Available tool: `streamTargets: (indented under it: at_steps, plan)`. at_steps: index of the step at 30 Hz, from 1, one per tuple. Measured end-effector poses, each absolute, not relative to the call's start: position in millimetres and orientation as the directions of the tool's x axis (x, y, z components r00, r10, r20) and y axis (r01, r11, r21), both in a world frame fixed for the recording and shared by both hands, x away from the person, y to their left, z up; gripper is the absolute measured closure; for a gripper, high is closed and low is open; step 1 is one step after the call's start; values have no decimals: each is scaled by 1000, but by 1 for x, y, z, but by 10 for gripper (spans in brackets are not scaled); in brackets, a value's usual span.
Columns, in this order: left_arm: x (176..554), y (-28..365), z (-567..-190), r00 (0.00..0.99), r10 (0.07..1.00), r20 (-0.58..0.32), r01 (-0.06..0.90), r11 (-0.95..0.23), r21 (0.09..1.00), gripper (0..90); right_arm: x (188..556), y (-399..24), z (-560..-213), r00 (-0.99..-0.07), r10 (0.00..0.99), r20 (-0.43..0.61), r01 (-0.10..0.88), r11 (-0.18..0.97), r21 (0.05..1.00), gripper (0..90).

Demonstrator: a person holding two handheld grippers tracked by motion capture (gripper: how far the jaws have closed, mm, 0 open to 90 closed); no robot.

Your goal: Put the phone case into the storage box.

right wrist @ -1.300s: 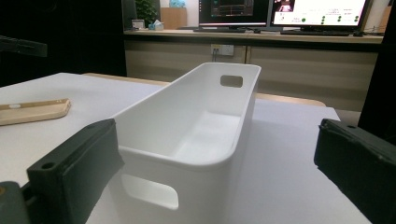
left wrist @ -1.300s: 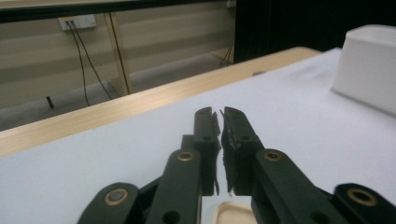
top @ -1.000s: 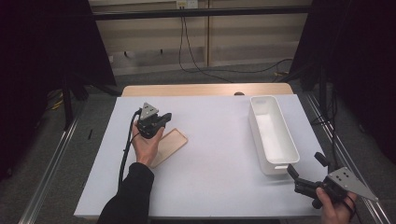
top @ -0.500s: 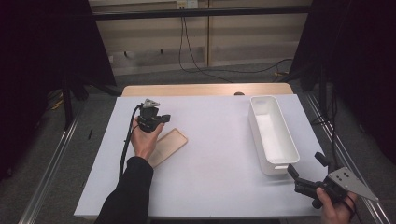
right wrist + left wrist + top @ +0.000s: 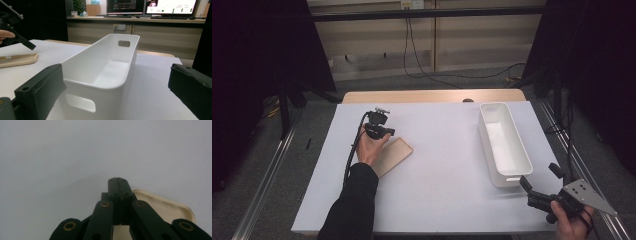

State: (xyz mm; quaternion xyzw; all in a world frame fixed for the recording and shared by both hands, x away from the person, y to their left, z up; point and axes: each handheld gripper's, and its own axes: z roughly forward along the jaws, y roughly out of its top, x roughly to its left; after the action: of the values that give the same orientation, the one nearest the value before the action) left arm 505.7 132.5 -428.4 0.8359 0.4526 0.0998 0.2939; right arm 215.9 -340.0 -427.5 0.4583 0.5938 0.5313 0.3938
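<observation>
1. Two tools on record. Left tool (image 5: 384,131) has its jaws pressed together with nothing between them, tips just over the far end of the tan phone case (image 5: 391,156).
2. Phone case lies flat on the desk (image 5: 447,200), left of centre, partly under the left hand (image 5: 371,147).
3. Right tool (image 5: 539,181) sits at the desk's near right corner, jaws spread wide and empty, facing the near end of the white bin (image 5: 504,145).
4. Bin stands along the right edge, empty.
</observation>
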Motion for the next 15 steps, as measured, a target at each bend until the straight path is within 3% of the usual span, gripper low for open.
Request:
streamTargets:
  at_steps: [15]
  plan:
    - [503, 127, -439, 537, 838, -93, 727, -405, 554, 900, 216, -340, -428, -273, 962, 21, 131, 15, 991, 0]
